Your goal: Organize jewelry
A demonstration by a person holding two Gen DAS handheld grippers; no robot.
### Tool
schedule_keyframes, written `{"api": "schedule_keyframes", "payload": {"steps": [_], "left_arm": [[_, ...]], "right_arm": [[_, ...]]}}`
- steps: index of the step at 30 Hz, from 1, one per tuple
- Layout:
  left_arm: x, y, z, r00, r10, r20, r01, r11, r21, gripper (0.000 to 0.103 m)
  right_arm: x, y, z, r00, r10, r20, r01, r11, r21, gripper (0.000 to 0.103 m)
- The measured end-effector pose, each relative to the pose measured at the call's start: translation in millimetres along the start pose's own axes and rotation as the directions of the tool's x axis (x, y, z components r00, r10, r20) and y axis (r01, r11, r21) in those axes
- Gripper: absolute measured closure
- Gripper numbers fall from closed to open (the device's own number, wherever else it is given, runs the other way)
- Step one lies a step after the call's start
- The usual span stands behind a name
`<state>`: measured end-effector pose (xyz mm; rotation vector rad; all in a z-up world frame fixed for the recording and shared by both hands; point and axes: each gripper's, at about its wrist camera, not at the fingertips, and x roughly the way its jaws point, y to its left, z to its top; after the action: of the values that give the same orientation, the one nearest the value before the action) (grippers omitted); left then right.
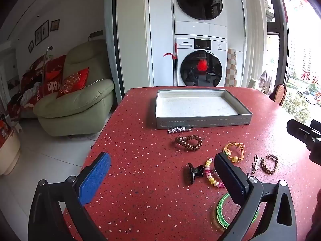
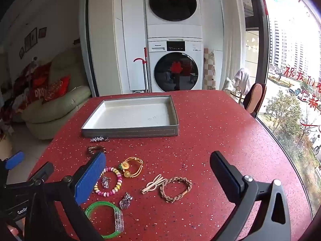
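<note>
Only my left view shows the dark claw clip (image 1: 193,172); my left gripper (image 1: 162,177) and right gripper (image 2: 158,177) tilt down, gaping wide, empty.

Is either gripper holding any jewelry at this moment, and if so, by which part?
Nothing is held. The left gripper and right gripper both stand wide open above the table, with nothing between their pads. The tray holds nothing.

Red speckled table (image 2: 220,130) bore a shallow grey tray (image 2: 130,131), star clip (image 2: 98,139), coil hair tie (image 1: 188,142), bead bracelet (image 2: 114,180), braided bracelet (image 2: 176,188), green bangle (image 2: 106,219).
</note>
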<state>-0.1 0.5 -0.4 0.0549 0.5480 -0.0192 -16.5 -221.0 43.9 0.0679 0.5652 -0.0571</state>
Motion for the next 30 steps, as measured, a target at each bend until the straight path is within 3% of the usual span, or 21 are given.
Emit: {"api": "schedule_keyframes", "payload": {"steps": [30], "left_arm": [[-3,1,3,0.999,-0.033,-0.012,0.033,0.999,-0.008,0.000]], "right_arm": [[-3,0,0,1.000,-0.005,0.012,0.005,1.000,0.013,0.000]]}}
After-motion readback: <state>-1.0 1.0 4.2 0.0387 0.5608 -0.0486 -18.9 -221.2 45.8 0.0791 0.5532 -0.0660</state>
